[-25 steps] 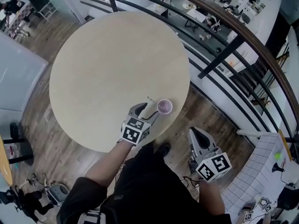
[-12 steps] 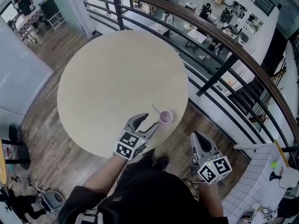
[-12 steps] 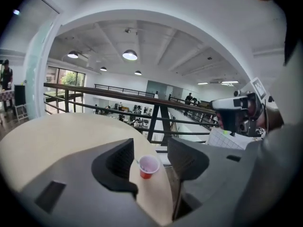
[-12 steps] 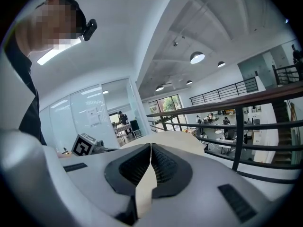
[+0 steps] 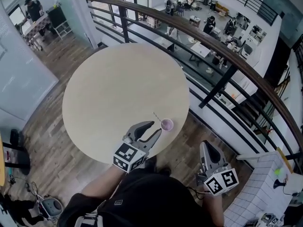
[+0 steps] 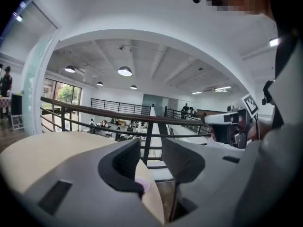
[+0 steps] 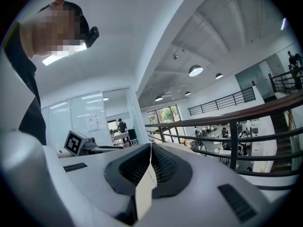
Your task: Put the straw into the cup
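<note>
**A:** Where is the straw (image 5: 156, 117)?

**B:** It leans in the little round pink cup (image 5: 166, 124), near the edge of the smooth, pale, round bench (image 5: 113, 84).

**A:** What now?

**B:** I think the job looks done. Lift away slowly and stay clear, because that light cup could tip.

**A:** And the jaws?

**B:** The left gripper (image 5: 156, 127) jaws have just been closing partway, with nothing between them. The right gripper (image 5: 205, 146) jaws pinch a pale flat strip (image 7: 146, 186), maybe paper.
</note>
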Action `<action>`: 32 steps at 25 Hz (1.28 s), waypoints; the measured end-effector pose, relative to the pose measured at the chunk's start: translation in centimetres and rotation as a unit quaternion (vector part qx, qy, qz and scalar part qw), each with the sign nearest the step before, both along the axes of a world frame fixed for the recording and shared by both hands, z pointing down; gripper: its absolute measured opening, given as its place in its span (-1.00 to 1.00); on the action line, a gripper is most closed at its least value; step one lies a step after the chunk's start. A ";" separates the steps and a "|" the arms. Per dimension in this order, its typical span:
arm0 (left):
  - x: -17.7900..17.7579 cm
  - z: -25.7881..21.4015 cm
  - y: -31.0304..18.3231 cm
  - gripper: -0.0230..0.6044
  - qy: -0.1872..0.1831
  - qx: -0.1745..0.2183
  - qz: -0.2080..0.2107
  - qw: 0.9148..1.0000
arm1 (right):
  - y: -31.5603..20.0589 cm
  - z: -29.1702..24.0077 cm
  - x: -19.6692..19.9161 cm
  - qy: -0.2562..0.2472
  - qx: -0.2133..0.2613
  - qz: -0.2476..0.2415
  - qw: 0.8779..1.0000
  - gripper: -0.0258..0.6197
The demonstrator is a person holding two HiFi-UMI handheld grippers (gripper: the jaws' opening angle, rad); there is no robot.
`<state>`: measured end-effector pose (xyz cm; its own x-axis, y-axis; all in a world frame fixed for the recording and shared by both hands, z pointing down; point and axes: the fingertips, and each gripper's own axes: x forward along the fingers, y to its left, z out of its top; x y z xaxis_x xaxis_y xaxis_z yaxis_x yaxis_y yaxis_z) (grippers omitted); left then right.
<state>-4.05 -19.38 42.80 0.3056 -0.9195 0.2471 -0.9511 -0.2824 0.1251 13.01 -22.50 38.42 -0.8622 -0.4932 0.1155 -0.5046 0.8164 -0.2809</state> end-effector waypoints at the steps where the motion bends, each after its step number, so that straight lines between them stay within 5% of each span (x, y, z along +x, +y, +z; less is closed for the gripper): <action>1: 0.2 -0.9 0.0 -0.46 -0.005 0.010 0.000 1.000 | 0.0 -0.4 0.1 -0.001 0.005 0.000 1.000 -0.85; 6: 1.7 -4.2 0.0 -0.55 -0.034 0.049 0.009 0.998 | 0.0 -1.3 1.0 -0.011 0.008 0.006 1.000 -0.85; 19: 4.3 -8.4 -0.3 -0.78 -0.018 0.094 0.032 0.995 | -0.3 -3.8 2.1 -0.036 0.028 0.012 0.999 -0.85; 32: 5.3 -9.2 -0.7 -0.91 -0.014 0.102 0.051 0.993 | 0.2 -5.2 1.5 -0.035 0.062 -0.002 0.997 -0.86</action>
<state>1.20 -20.13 33.60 0.3953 -0.9159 0.0692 -0.9186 -0.3943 0.0287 14.48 -22.31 33.26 -0.8683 -0.4959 -0.0070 -0.4833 0.8493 -0.2122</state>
